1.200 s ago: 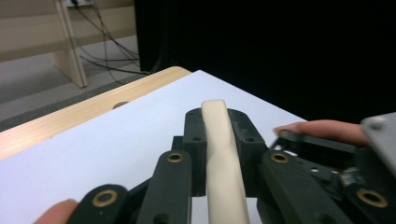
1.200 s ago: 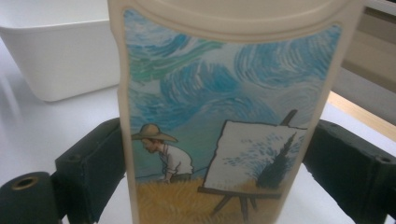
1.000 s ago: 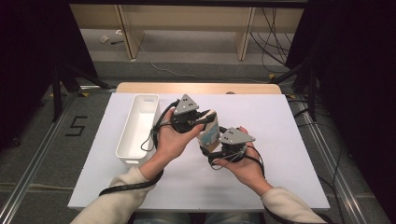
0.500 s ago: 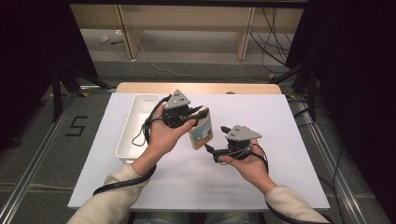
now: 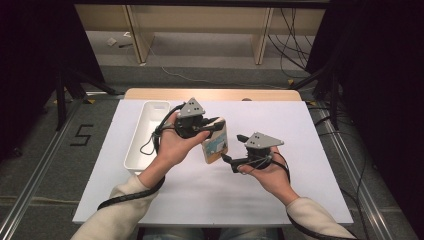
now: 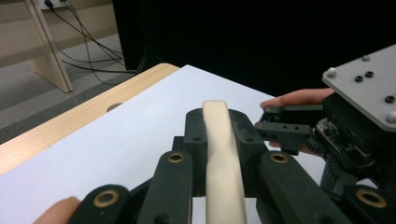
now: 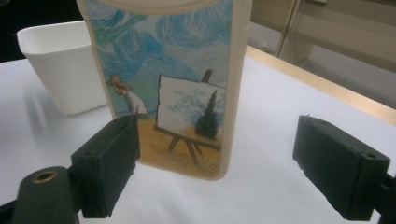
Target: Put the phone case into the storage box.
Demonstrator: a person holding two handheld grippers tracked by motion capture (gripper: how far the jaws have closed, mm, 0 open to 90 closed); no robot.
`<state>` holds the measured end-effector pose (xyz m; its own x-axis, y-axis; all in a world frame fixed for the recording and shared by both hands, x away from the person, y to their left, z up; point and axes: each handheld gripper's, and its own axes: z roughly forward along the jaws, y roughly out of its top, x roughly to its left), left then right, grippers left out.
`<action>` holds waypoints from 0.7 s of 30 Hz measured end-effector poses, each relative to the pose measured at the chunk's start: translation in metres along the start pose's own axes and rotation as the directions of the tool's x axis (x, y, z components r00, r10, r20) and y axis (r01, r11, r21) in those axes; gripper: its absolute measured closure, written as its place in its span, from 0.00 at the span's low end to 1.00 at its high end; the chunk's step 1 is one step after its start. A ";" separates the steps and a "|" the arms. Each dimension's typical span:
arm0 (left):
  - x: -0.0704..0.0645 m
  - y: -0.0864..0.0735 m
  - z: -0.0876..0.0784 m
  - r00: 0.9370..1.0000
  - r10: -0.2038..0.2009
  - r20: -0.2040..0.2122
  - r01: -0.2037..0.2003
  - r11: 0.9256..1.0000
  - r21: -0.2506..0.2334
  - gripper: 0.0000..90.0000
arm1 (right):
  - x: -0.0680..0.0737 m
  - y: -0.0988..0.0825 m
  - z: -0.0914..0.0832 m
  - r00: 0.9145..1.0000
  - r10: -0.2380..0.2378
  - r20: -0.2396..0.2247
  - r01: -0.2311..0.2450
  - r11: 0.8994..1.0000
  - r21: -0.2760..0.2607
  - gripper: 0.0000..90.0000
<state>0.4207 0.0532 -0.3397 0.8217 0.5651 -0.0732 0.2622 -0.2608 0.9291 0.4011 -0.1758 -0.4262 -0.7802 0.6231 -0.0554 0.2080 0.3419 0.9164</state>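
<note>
Flat, round-cornered phone case (image 5: pixel 215 144) with cream rim and painted picture, clamped by its edge in the left gripper (image 5: pixel 212 124) above the white table (image 5: pixel 310 130). Right gripper (image 5: pixel 229 161) just beside, spread wide, holding nothing. Smooth white oblong bin (image 5: pixel 145 135) at left, contents hidden.

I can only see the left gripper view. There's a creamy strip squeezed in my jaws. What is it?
Observer: A phone case, seen edge-on. Its face shows a painter at an easel.
Operator: Is the other gripper grabbing it too?
Observer: No. The right gripper is open. Its jaws have just been closing a little, and the case's end is in front of them, but neither pad presses it.
Operator: Is there somewhere to put it?
Observer: A white bin stands on the table, left of your left gripper.
</note>
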 end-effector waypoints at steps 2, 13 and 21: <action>0.000 0.000 0.000 1.000 0.010 0.022 -0.010 1.000 0.010 0.88 | -0.001 0.000 0.000 1.000 0.003 -0.015 -0.003 1.000 -0.005 0.18; -0.004 -0.003 0.006 0.990 0.046 0.135 -0.054 0.997 0.055 0.88 | -0.001 0.000 0.002 0.994 -0.020 -0.107 0.020 1.000 -0.001 0.22; -0.008 -0.003 0.008 0.978 0.055 0.202 -0.069 0.996 0.063 0.88 | -0.003 0.000 0.002 0.977 -0.028 -0.210 0.025 1.000 -0.019 0.27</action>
<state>0.4177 0.0433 -0.3449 0.9201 0.3803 -0.0934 0.2360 -0.3481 0.9073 0.4047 -0.1761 -0.4264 -0.8923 0.4515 0.0033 0.1775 0.3439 0.9221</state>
